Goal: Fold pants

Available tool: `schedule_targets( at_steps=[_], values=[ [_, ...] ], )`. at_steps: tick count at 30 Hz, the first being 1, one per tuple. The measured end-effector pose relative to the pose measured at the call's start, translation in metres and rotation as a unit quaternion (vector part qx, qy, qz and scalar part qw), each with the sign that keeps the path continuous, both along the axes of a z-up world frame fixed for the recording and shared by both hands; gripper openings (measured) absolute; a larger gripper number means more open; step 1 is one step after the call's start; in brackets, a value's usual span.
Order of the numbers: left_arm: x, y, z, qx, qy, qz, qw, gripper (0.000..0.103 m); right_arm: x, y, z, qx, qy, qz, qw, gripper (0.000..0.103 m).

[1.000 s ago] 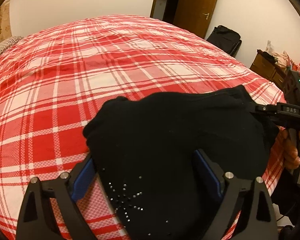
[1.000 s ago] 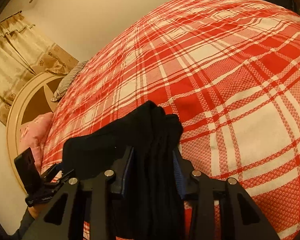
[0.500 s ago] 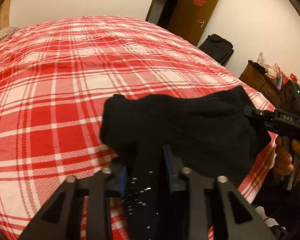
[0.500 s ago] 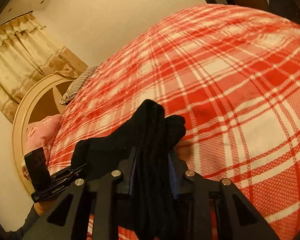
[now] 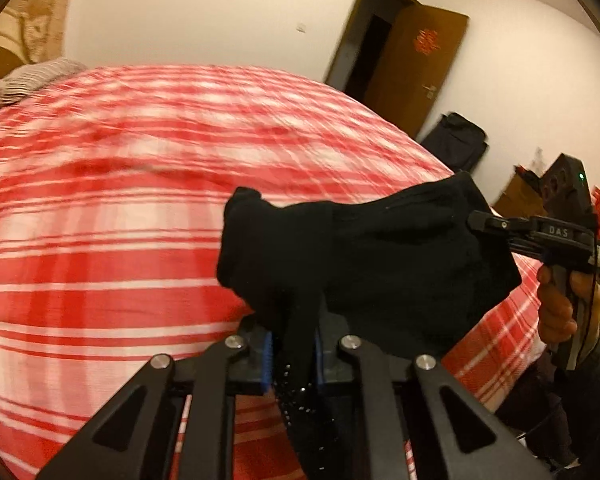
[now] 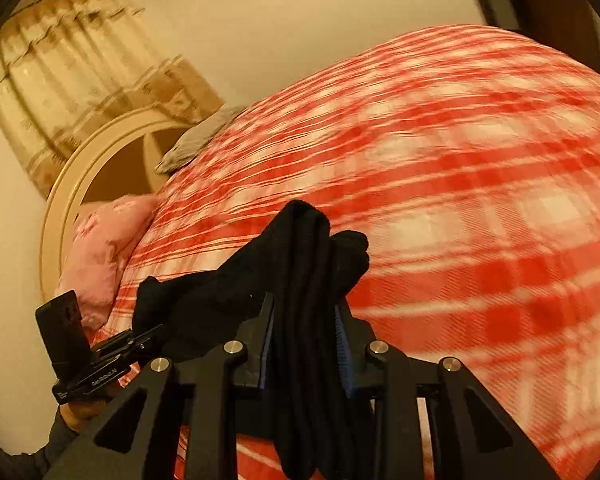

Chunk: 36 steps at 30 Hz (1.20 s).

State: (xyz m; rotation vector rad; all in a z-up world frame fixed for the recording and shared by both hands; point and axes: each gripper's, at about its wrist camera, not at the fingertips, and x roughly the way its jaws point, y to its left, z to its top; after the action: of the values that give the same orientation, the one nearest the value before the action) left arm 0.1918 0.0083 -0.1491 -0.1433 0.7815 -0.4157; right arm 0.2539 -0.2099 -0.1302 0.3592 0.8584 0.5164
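The black pants [image 5: 380, 264] hang stretched between my two grippers above the red and white plaid bed [image 5: 100, 240]. My left gripper [image 5: 292, 344] is shut on one end of the pants, where small shiny studs show. My right gripper [image 6: 304, 320] is shut on a bunched fold of the pants [image 6: 308, 256]. In the left wrist view the right gripper [image 5: 476, 222] pinches the far corner at the right. In the right wrist view the left gripper [image 6: 148, 338] holds the other end at lower left.
A striped pillow [image 5: 32, 80] and a pink pillow [image 6: 100, 248] lie by the rounded headboard [image 6: 60, 200]. A brown door [image 5: 416, 68], a black bag [image 5: 456, 144] and a cluttered dresser [image 5: 520, 192] stand beyond the bed's right side.
My left gripper has closed on the pants, having been open around them a second ago. Both grippers have lifted the pants off the bed, and the view is blurred by motion.
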Motion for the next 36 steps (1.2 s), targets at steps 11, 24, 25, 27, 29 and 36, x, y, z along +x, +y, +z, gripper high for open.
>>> schedule_targets(
  at_steps=[11,24,25,27,29,36],
  values=[
    [-0.008,0.133,-0.007,0.020,0.009,0.157,0.9874,0.016,0.069,0.168,-0.025,-0.012,-0.004,0.122,0.992,0.027],
    [0.008,0.157,-0.044,0.046,0.026,0.202,0.9779,0.039,0.101,0.187,-0.071,-0.051,0.029,0.110,0.992,0.036],
    [0.007,0.155,-0.044,0.049,0.026,0.205,0.9773,0.044,0.101,0.183,-0.073,-0.053,0.032,0.106,0.992,0.041],
    [0.001,0.150,-0.042,0.060,0.023,0.205,0.9767,0.052,0.095,0.175,-0.073,-0.055,0.031,0.096,0.993,0.042],
    [-0.008,0.146,-0.042,0.076,0.023,0.211,0.9743,0.064,0.086,0.167,-0.068,-0.053,0.023,0.097,0.994,0.042],
    [-0.045,0.141,-0.055,0.106,0.014,0.224,0.9687,0.081,0.056,0.149,-0.076,-0.061,0.023,0.112,0.992,0.048]
  ],
)
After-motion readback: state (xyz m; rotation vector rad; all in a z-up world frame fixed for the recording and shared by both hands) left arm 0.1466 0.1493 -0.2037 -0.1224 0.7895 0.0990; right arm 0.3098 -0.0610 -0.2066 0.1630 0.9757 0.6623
